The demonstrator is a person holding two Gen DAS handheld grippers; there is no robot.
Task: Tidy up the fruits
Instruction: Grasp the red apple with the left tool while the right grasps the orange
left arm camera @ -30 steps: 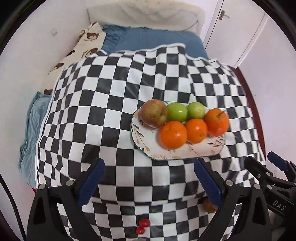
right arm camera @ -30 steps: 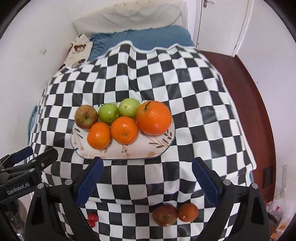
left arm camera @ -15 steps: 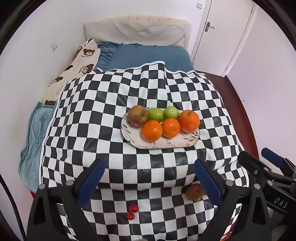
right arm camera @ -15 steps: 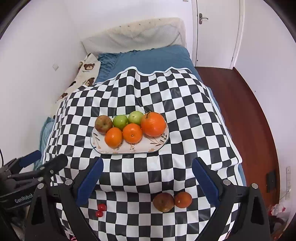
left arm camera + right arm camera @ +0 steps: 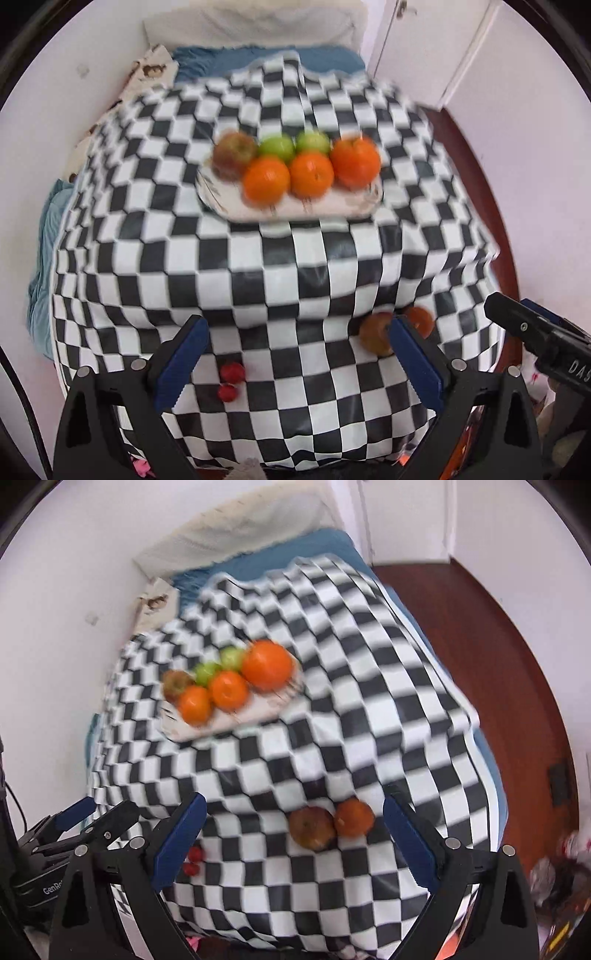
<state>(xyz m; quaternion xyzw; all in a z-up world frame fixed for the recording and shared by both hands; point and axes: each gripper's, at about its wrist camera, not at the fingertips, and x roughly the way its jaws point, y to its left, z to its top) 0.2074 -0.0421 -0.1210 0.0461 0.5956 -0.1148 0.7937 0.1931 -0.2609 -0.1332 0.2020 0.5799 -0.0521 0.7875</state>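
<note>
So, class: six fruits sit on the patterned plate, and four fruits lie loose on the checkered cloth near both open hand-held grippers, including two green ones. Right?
Not quite: the small loose pair is red, as the right wrist view shows; the rest stands.

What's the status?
Left tongs and right tongs open, empty. Six fruits on plate; apple, orange, two red berries loose on cloth. Nothing blocking.

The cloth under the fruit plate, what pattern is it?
Black-and-white checkered cloth, clearest in the left wrist view.
</note>
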